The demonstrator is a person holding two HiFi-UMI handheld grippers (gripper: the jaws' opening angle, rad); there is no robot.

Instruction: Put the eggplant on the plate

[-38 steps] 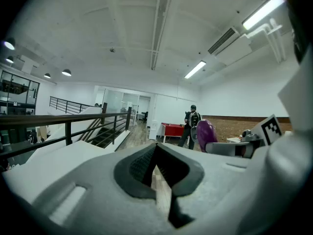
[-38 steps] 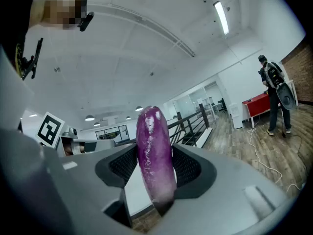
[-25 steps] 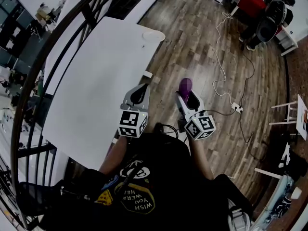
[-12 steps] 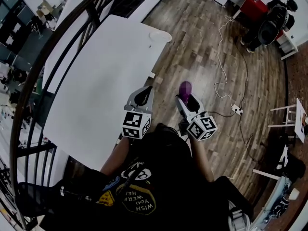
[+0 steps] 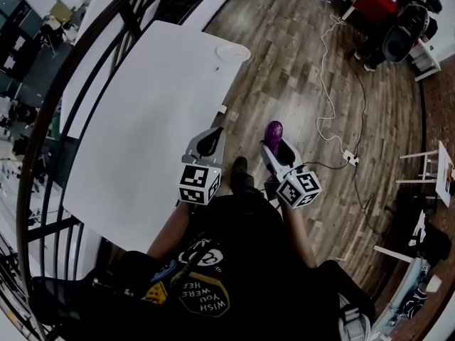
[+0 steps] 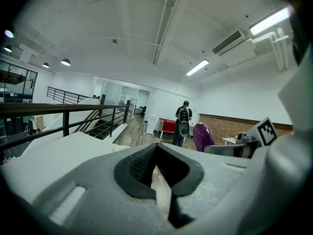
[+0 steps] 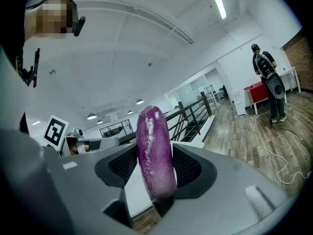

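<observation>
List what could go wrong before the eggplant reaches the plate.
1. The eggplant juts beyond the fingers of the right gripper, over wooden floor, not the table; it could pivot or slip and fall.
2. The plate sits at the table's far corner; a rough set-down there might push it off the edge.

White table (image 5: 142,126), black railing (image 6: 49,108), wood-plank floor (image 5: 291,69), trailing white cable (image 5: 321,66), red cabinet (image 5: 375,2), standing person with backpack (image 6: 183,122).
</observation>
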